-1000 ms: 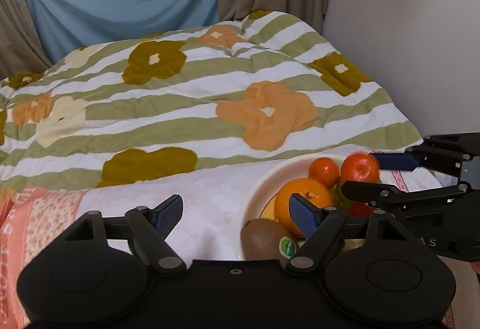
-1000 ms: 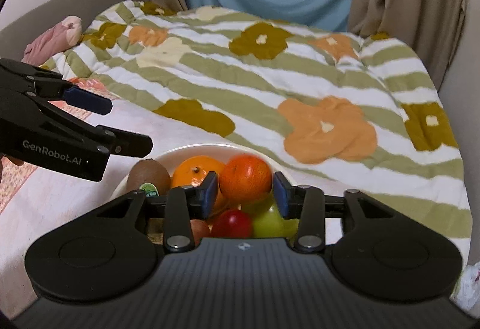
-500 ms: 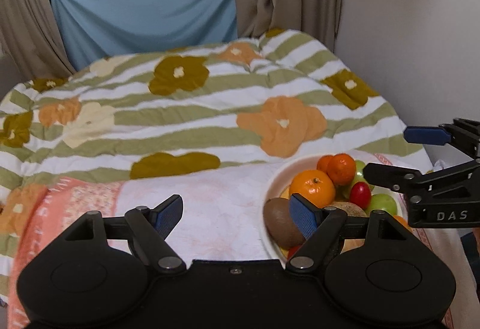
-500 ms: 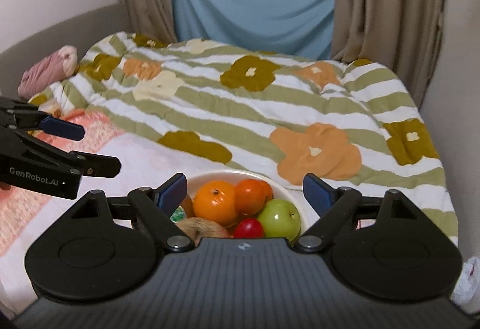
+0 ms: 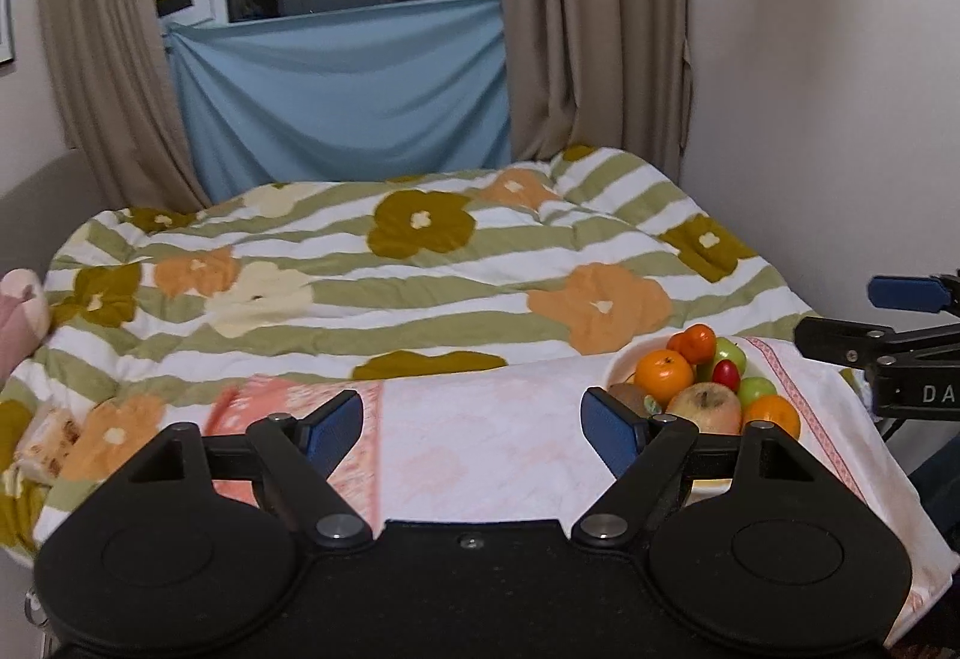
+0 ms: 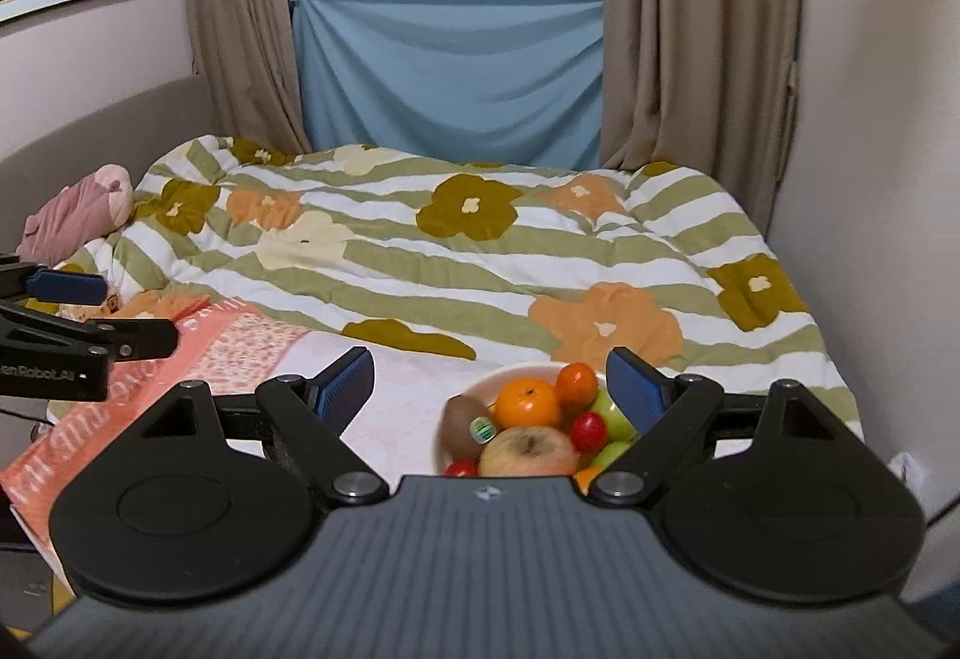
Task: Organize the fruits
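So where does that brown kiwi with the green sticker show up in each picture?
Left wrist view: brown kiwi, lower right, mostly hidden behind a blue pad.
Right wrist view: kiwi, lower centre, at the bowl's left edge.
Shared landmark: the large orange beside it.

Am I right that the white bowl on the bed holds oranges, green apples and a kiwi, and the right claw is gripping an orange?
Not quite. In the right wrist view the right gripper is open and empty. The oranges, green apples and kiwi all lie in the white bowl.
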`<state>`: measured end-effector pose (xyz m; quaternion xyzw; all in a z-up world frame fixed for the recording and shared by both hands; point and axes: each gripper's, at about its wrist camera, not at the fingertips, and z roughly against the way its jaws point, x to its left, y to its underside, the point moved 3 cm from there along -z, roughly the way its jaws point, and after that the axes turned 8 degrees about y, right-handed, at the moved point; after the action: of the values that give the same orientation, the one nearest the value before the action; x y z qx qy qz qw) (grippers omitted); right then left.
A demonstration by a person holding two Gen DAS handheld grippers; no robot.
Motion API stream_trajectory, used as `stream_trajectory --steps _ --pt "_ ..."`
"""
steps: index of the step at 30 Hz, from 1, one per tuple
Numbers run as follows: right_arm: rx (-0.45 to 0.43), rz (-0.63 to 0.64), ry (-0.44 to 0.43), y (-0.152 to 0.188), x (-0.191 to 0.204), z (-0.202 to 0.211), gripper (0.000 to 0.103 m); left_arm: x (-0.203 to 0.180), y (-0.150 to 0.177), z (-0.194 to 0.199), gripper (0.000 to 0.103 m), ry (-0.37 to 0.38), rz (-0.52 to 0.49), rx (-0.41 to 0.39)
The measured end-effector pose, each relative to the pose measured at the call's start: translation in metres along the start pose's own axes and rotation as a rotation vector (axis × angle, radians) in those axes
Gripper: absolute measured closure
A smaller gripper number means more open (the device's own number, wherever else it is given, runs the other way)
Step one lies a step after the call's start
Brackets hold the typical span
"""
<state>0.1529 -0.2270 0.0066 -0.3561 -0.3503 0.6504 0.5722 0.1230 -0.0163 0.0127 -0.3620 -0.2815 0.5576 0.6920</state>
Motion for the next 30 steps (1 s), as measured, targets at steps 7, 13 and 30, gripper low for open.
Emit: stream_trajectory --steps 7,13,30 --pt "-0.023 -0.063 0.049 0.013 0.03 0.07 0.0 0.023 0.031 0.063 0.017 -0.025 0.013 -0.04" --pt "-0.037 -0.069 0.097 0.023 0.042 0.122 0.0 0.018 0.047 0.107 0.008 -0.027 0.009 -0.079" --pt "0.005 -0.043 0.21 0.053 0.038 0.191 0.0 -0.007 0.065 0.149 0.003 0.017 0.033 -0.112"
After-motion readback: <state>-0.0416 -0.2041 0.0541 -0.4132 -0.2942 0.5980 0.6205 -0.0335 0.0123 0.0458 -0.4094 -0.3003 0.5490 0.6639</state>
